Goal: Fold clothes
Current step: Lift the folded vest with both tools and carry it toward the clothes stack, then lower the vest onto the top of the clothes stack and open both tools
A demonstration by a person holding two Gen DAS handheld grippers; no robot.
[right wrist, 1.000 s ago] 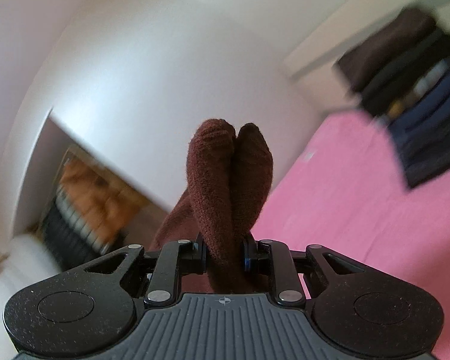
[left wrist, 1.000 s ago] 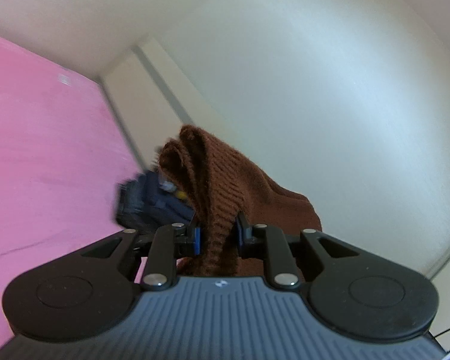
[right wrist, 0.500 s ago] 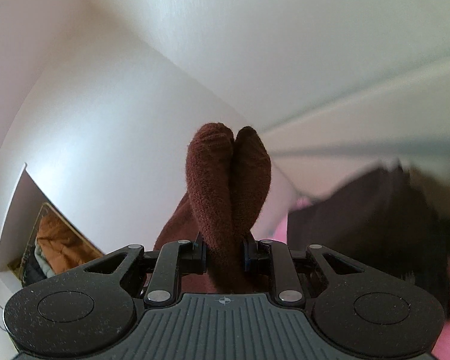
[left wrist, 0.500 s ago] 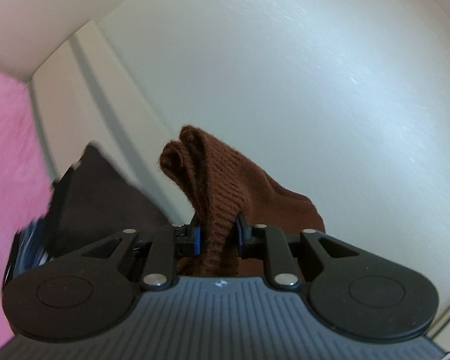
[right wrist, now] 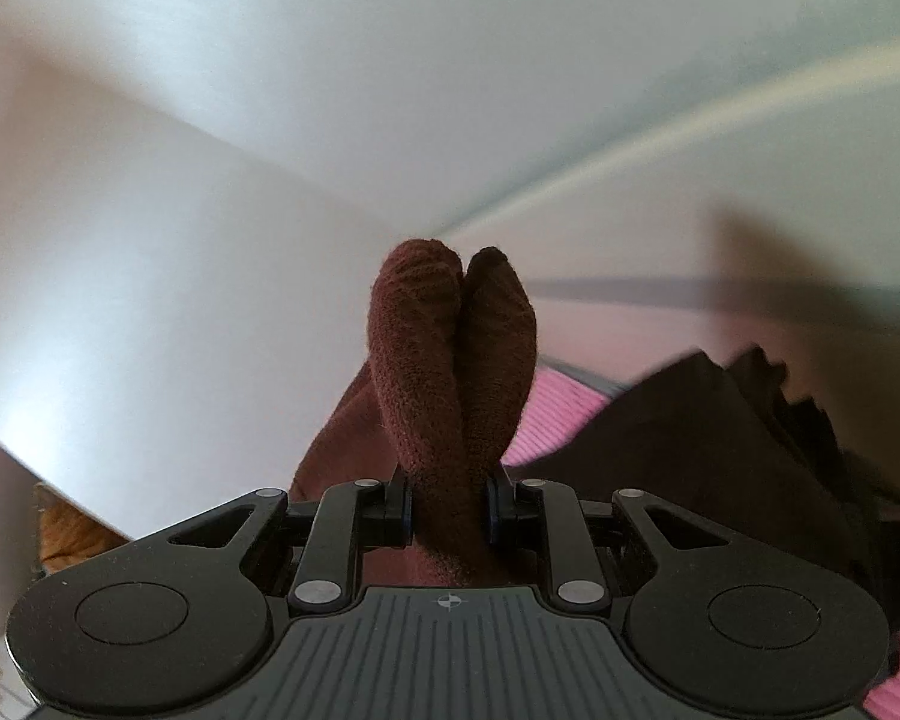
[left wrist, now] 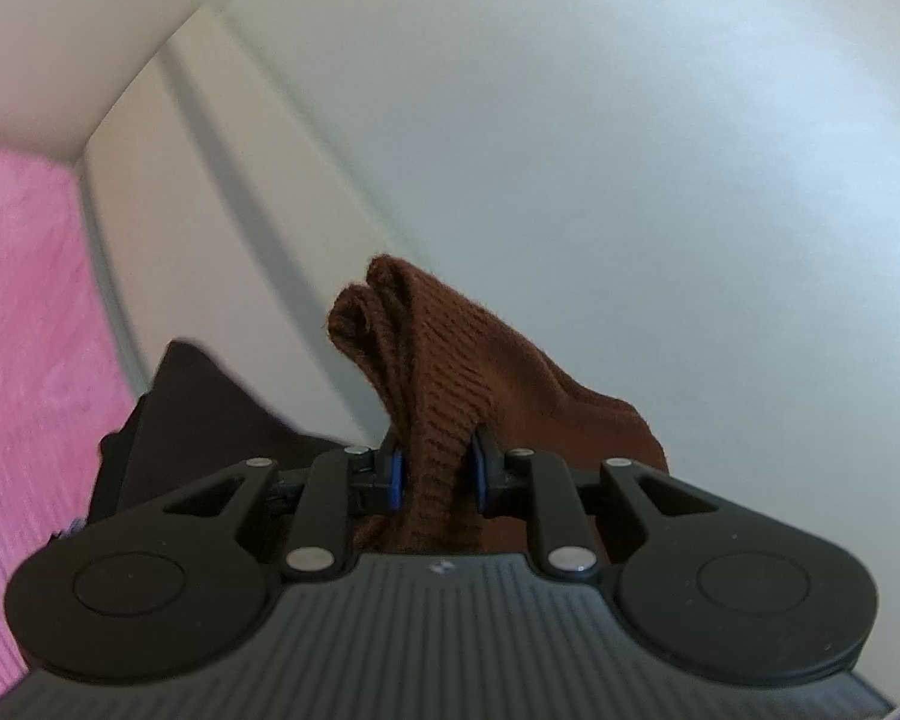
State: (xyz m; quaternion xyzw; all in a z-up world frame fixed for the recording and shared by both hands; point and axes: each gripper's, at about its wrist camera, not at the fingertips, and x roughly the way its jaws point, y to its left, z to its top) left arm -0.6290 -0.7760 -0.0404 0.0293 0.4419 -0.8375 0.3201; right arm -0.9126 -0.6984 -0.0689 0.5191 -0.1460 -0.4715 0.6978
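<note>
Both grippers point up toward the wall and ceiling, each clamping a bunch of the same brown knit garment. In the left wrist view the ribbed brown fabric (left wrist: 444, 372) rises between the blue pads of my left gripper (left wrist: 435, 471), which is shut on it, and drapes off to the right. In the right wrist view a doubled fold of the brown garment (right wrist: 453, 360) stands up out of my right gripper (right wrist: 450, 510), also shut on it. The rest of the garment hangs below, hidden by the gripper bodies.
A pink bedspread (left wrist: 24, 360) fills the left edge of the left wrist view, also low right in the right wrist view (right wrist: 561, 414). A pile of dark clothes (right wrist: 720, 438) lies on it, seen too behind the left gripper (left wrist: 198, 408). White walls and ceiling surround. An orange item (right wrist: 69, 540) sits lower left.
Both grippers have tilted further upward with the brown garment still clamped; the pink bed and the dark pile have slid down and out toward the frame edges.
</note>
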